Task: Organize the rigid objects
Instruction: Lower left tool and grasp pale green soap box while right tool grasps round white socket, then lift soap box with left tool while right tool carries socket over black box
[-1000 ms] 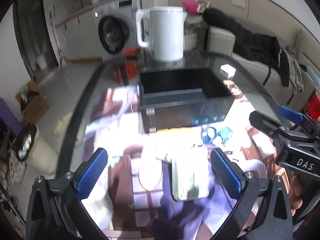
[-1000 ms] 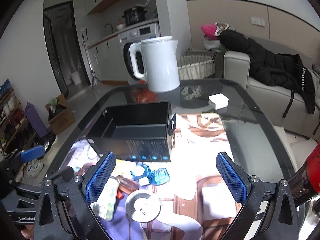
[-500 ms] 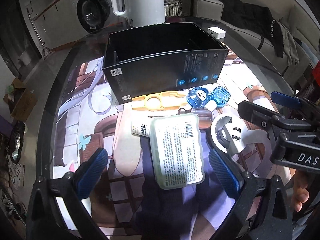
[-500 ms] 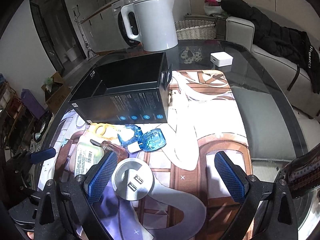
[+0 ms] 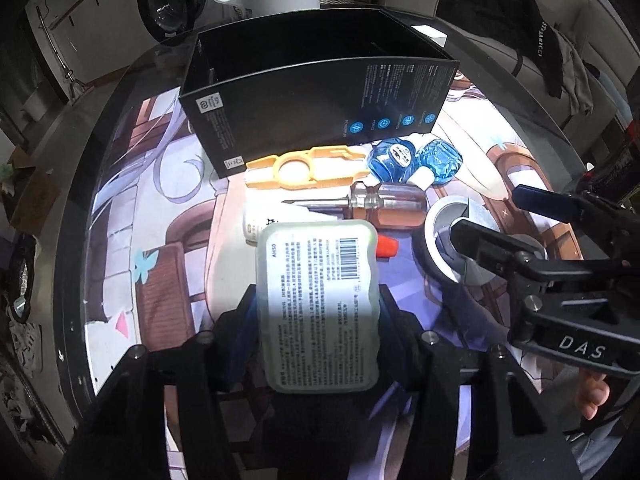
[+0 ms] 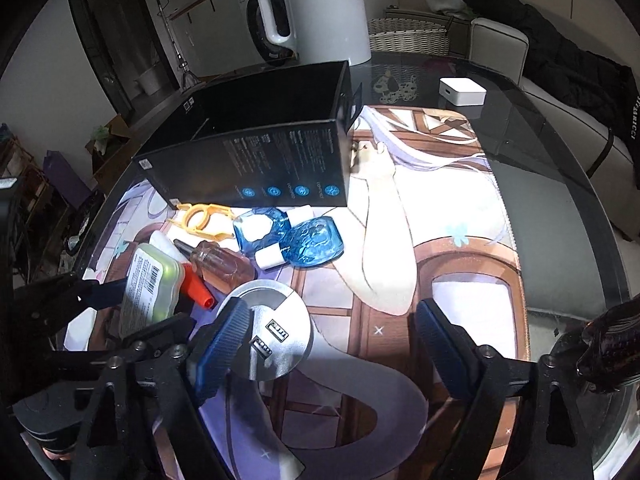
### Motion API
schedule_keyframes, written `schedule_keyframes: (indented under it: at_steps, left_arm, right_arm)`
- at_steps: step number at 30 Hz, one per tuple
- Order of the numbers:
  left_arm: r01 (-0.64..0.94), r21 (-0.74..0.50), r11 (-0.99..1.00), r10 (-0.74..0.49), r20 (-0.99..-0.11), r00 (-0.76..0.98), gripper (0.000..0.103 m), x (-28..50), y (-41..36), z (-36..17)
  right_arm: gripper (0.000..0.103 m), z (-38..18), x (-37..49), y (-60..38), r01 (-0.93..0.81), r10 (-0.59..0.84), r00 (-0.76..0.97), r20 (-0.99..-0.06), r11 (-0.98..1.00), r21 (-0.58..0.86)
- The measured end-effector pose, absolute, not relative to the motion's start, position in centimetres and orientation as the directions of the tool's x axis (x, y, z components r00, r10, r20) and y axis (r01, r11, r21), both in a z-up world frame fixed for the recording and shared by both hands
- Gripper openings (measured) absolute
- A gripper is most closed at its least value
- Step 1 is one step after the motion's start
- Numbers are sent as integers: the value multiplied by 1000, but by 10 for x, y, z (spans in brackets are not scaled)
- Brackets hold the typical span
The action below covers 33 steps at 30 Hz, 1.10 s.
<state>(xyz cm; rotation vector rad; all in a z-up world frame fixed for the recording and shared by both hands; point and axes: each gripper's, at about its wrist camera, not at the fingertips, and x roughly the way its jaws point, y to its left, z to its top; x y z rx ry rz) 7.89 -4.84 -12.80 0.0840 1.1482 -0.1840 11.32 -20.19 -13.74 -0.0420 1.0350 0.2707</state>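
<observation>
My left gripper [image 5: 318,316] is shut on a pale green labelled case [image 5: 318,304], which also shows in the right wrist view [image 6: 150,290]. An open black box [image 5: 316,80] stands behind a row of small items: a yellow plastic tool [image 5: 300,168], two blue bottles [image 5: 416,156], an amber-handled screwdriver [image 5: 380,202], and an orange cap [image 5: 386,247]. My right gripper [image 6: 332,344] is open over the mat, its left finger above a round silver USB hub [image 6: 276,336].
A white kettle [image 6: 324,12] stands behind the box. A small white charger [image 6: 462,92] lies on the glass table [image 6: 560,220] at the back right. A dark bottle [image 6: 608,344] stands at the right edge. A printed mat [image 6: 440,260] covers the middle.
My left gripper has closed its jaws onto the green case. My right gripper has moved down and forward toward the silver hub.
</observation>
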Motion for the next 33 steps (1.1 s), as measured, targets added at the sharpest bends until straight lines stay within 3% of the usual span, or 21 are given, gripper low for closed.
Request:
schedule_keyframes:
  at_steps: [6, 13, 14, 16, 23, 29, 33]
  left_arm:
    - [197, -19, 980, -95, -916, 390, 55, 68, -42, -128]
    - [196, -13, 981, -88, -920, 381, 55, 65, -37, -131]
    - [194, -17, 981, -91, -921, 379, 55, 66, -37, -131]
    - [185, -17, 982, -89, -919, 384, 55, 65, -35, -129]
    - [182, -12, 983, -91, -898, 431, 54, 63, -35, -116]
    - [193, 12, 981, -100, -824, 558, 55, 55, -34, -88]
    - [163, 12, 987, -103, -726, 680, 55, 49, -23, -58]
  right_arm:
    - [81, -140, 109, -183, -317, 257, 457, -852, 941, 114]
    - [81, -149, 113, -167, -352, 214, 466, -859, 935, 42]
    - [79, -150, 112, -166, -355, 201, 469, -860, 935, 25]
    - [59, -149, 110, -162, -371, 175, 486, -857, 929, -20]
    - [58, -142, 103, -169, -364, 226, 473, -851, 930, 45]
    - [58, -117, 95, -171, -382, 279, 552, -786, 922, 59]
    - [58, -87, 86, -177, -388, 328, 659, -677, 919, 68]
